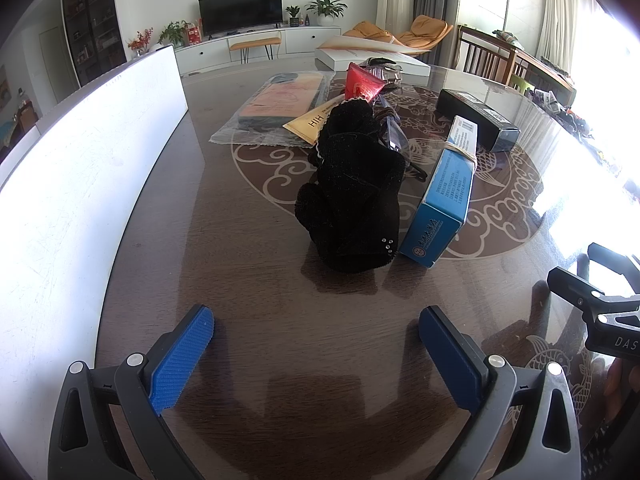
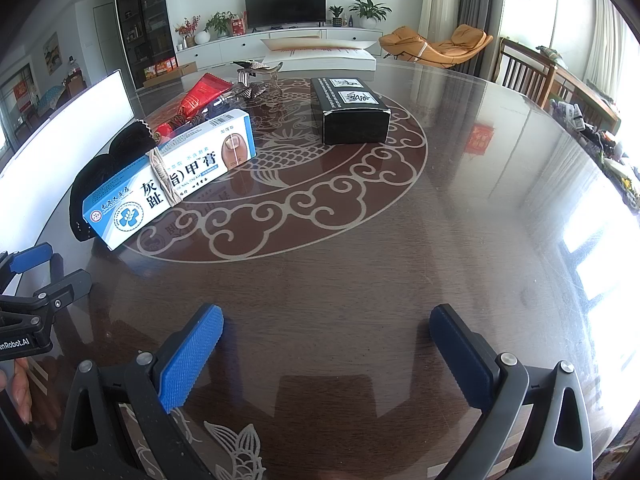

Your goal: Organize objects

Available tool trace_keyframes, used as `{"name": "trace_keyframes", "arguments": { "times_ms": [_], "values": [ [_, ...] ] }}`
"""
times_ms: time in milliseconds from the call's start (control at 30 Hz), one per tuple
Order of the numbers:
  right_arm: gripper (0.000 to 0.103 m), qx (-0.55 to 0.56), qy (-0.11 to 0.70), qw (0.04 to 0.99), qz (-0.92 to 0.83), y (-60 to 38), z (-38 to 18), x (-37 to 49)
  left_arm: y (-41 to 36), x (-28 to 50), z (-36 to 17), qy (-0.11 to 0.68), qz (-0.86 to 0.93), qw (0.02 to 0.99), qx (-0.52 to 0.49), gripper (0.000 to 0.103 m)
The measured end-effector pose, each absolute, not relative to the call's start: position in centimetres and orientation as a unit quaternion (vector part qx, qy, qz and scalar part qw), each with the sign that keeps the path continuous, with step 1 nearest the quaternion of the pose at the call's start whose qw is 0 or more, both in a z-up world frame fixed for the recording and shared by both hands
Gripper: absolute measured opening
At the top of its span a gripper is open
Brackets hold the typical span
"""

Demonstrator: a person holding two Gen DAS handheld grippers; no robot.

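A heap of items lies on the dark round table [image 1: 280, 320]. In the left wrist view a black knitted glove [image 1: 352, 196] lies in front, with a blue and white cream box [image 1: 444, 196] bound by a rubber band leaning beside it. Behind are a black box [image 1: 476, 118], a red packet [image 1: 362, 84], a gold packet [image 1: 310, 122] and a bagged pink item [image 1: 280, 100]. My left gripper [image 1: 316, 336] stands open just short of the glove. My right gripper [image 2: 326, 332] is open over bare table, with the cream box [image 2: 172, 172] and black box [image 2: 350, 110] ahead.
A white bin wall [image 1: 80, 184] runs along the table's left side. A white flat box [image 1: 372, 60] sits at the far edge. Wooden chairs [image 2: 528, 72] stand at the right. The other gripper's frame [image 1: 600, 304] shows at the right edge of the left wrist view.
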State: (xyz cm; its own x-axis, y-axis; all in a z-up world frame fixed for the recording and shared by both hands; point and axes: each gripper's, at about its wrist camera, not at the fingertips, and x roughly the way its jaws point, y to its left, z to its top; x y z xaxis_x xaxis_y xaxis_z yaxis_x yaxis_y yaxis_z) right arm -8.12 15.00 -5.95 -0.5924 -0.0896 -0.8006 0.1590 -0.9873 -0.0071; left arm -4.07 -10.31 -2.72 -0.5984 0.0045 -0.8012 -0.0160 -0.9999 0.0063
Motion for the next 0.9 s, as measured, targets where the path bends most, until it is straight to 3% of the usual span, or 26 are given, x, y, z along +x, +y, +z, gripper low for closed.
{"name": "trace_keyframes", "arguments": {
  "times_ms": [900],
  "values": [
    [0.103,0.445,0.036,0.072,-0.892,15.04,-5.92,-8.09,-10.28,-4.06,-2.72,0.007,0.894,0.004,-0.448,0.103]
  ]
}}
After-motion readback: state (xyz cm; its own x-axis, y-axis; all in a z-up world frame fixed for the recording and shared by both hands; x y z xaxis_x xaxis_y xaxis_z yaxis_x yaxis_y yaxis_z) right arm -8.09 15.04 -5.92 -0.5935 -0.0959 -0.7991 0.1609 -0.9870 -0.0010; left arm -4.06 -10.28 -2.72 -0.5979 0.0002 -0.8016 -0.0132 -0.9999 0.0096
